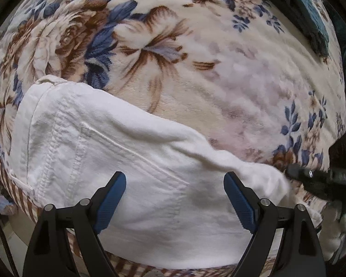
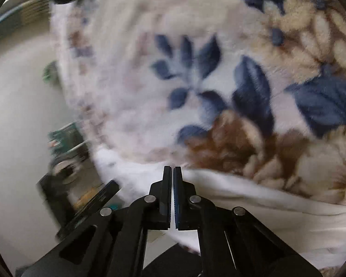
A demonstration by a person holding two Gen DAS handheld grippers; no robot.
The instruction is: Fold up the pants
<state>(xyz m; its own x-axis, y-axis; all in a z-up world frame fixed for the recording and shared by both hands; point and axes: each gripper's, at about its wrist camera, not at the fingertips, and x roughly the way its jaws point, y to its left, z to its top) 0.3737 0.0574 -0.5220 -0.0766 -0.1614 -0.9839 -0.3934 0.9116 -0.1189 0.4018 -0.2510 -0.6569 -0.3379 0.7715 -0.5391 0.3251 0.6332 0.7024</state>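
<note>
White pants (image 1: 131, 161) lie on a floral blanket (image 1: 173, 57), waistband and back pocket towards the left. My left gripper (image 1: 174, 180) is open, its blue-padded jaws wide apart just above the seat of the pants. My right gripper (image 2: 172, 169) is shut on the white fabric (image 2: 253, 198) at the pants' edge; it also shows in the left wrist view (image 1: 311, 175) at the right, at the narrow end of the cloth. The right wrist view is motion-blurred.
The cream blanket (image 2: 196, 80) with blue and brown flowers covers the bed. A dark teal item (image 1: 299, 4) lies at its far right corner. The bed's edge and a pale floor with blurred small objects (image 2: 64, 143) show at the left of the right wrist view.
</note>
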